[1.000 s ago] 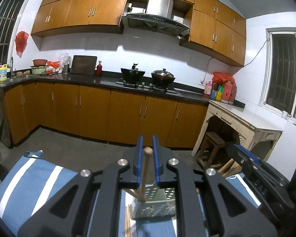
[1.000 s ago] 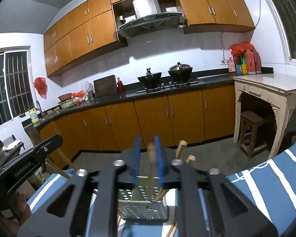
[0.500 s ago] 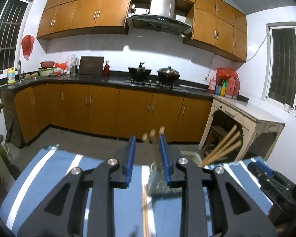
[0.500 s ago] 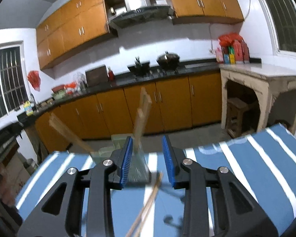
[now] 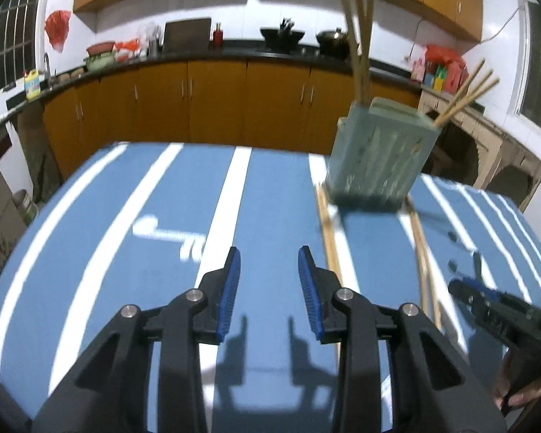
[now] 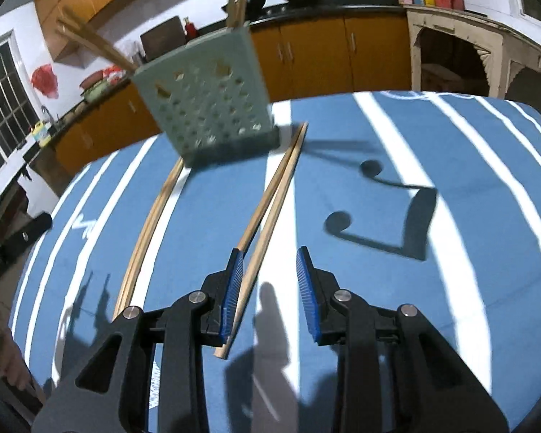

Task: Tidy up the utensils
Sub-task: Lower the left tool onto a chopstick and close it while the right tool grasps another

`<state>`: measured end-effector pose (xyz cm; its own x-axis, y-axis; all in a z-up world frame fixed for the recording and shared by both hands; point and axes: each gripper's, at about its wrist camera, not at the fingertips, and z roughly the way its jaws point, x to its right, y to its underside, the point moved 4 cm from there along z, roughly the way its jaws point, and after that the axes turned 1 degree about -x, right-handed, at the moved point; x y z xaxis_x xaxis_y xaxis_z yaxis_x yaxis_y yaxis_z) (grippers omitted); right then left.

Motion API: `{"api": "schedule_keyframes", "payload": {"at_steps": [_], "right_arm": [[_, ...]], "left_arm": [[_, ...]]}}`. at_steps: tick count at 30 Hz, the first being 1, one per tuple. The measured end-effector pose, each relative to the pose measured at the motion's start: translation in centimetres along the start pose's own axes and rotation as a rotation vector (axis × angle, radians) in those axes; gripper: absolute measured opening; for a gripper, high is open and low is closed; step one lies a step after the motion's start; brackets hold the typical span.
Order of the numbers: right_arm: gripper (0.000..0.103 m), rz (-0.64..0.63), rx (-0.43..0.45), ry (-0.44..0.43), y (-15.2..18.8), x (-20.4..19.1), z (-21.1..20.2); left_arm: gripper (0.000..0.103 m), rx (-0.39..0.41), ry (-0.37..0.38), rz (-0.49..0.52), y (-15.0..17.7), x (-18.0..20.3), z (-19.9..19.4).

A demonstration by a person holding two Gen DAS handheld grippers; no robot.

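**Standing on a striped worktop: one utensil holder, loose chopsticks, two open grippers**

Covering the worktop point(image 5: 155, 195) is a blue cloth with white stripes running away from the viewer; some white lettering shows on it, too blurred to read.

Item: pale green utensil holder point(image 5: 378, 158), upright toward the far edge. In the right wrist view its facing wall is perforated with round holes point(image 6: 212, 119). Several wooden chopsticks point(image 5: 360, 36) stand in it, one cluster nearly vertical, another leaning out to the side.

Item: loose chopsticks, lying flat on the cloth. One pair point(image 6: 270, 209) runs from beside the holder's base toward the right gripper; its near ends lie just under that gripper's left finger, though contact cannot be judged. A second pair point(image 6: 151, 231) lies to the left of the first, well apart from it, its far end at the holder's base.

Item: left gripper point(image 5: 268, 288), fingers spread wide, nothing between them, above bare cloth to the left of the holder.

Item: right gripper point(image 6: 268, 288), fingers likewise spread wide and holding nothing; it also appears at the right edge of the left wrist view.

Room: orange-brown base cabinets point(image 5: 216, 101) under a dark counter, matching wall cabinets above, white walls. Two dark pots point(image 5: 281, 34) sit on the counter. A barred window point(image 6: 0, 108) is on the left, a pale side table point(image 6: 469, 36) on the right carrying red bags and bottles.
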<state>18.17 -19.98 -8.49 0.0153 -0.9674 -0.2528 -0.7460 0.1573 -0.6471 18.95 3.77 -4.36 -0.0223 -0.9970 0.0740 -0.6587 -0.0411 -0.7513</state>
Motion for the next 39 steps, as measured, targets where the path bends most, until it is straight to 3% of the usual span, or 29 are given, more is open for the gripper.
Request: {"api": "schedule_keyframes", "payload": {"at_steps": [5, 13, 22, 30, 39], "right_arm": [[0.03, -0.038, -0.035, 0.036, 0.3, -0.5, 1.5], [0.009, -0.083, -0.038, 0.119, 0.8, 0.4, 1.9], [0.008, 0.085, -0.009, 0.196, 0.1, 7.2, 0.5], [0.008, 0.062, -0.006, 0.205, 0.3, 7.0, 0.6], [0.008, 0.049, -0.008, 0.198, 0.2, 6.6, 0.6]], "left_arm": [[0.034, -0.034, 0.005, -0.009, 1.0, -0.2, 0.8], [0.034, -0.065, 0.056, 0.009, 1.3, 1.2, 1.5], [0.027, -0.141, 0.15, 0.062, 2.6, 3.9, 3.3], [0.019, -0.211, 0.159, 0.081, 3.8, 5.4, 5.7], [0.018, -0.205, 0.151, 0.111, 3.7, 6.2, 5.9]]}}
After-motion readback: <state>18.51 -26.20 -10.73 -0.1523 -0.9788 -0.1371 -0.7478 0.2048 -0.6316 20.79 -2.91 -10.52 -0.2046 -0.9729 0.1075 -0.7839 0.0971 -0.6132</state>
